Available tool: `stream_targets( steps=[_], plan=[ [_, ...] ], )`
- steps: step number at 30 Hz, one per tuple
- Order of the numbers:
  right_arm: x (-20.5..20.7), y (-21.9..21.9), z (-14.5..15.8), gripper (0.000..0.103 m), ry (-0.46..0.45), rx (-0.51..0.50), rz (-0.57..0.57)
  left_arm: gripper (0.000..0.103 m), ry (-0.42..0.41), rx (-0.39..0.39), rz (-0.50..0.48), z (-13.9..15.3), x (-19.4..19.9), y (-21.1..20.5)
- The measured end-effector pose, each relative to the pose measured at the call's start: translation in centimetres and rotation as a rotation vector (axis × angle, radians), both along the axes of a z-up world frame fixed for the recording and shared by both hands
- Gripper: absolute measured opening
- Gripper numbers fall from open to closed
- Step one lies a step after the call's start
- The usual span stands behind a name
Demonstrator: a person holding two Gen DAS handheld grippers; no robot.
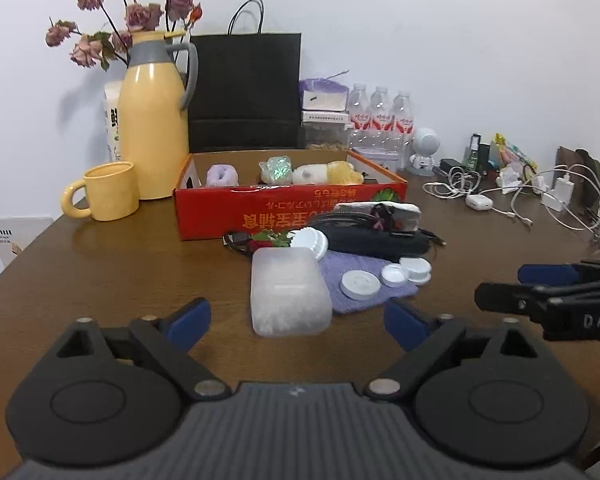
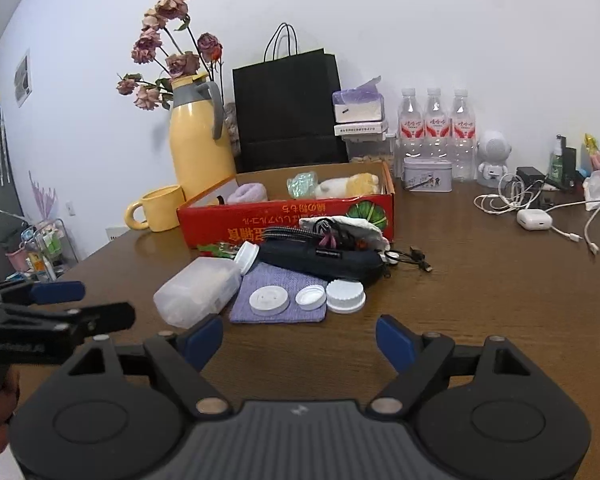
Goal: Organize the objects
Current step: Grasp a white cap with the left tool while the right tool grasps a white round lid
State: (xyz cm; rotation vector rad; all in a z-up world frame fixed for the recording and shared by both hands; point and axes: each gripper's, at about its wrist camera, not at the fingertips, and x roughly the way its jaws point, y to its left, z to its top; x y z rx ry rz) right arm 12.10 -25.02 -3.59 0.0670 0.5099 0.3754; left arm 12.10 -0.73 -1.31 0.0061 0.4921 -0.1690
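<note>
Both tongs wide and empty over the table, clutter ahead of us.

Our left tongs [image 1: 296, 320] hover just short of the frosted plastic bottle [image 1: 290, 292], lying on its side beside the purple cloth [image 1: 364, 280]; our right tongs [image 2: 300, 340] face that cloth. We judge the bottle light, stiff and rather slick, best gripped across its flat sides at mid-body. We count three white caps [image 2: 269, 300] on or at the cloth and a fourth [image 2: 247, 257] by the bottle's mouth: small, rigid, taken by the rim. The black pouch [image 2: 320, 260] looks soft, so we would pinch its middle. One red box [image 2: 284, 216] waits behind, already holding plush items.
</note>
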Motion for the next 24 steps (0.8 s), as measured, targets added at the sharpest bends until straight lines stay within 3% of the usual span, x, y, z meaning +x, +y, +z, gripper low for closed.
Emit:
stream_targets(
  steps=[3,6,9,13,17,20,22,24],
  plan=[
    [2.0,0.8,-0.5,0.077,0.020,-0.016,0.018,0.081,0.011,-0.014,-0.025,0.2,3.4,-0.2],
    [4.8,1.8,-1.2,0.075,0.043,-0.040,0.028,0.076,0.014,-0.034,-0.113,0.0,7.6,-0.8],
    [8.4,2.5,-2.1,0.069,0.071,-0.087,-0.012,0.068,0.053,-0.011,-0.157,-0.8,11.9,-1.8],
    [10.7,2.0,-2.6,0.062,0.091,-0.075,-0.055,0.050,0.136,-0.010,-0.183,-2.1,16.0,-2.5],
    [12.8,1.3,-4.0,0.050,0.128,-0.070,-0.088,0.051,0.165,-0.019,-0.184,-3.0,17.4,-2.6],
    [13.0,0.8,-4.3,0.050,0.134,-0.027,-0.085,0.051,0.175,-0.028,-0.182,-3.4,17.7,-2.4],
    [13.2,0.8,-4.4,0.050,0.128,-0.023,-0.087,0.026,0.176,0.003,-0.160,-3.6,17.7,-2.6],
    [13.1,1.0,-4.4,0.050,0.123,-0.036,-0.092,0.017,0.170,0.006,-0.131,-3.7,17.6,-2.3]
  ],
)
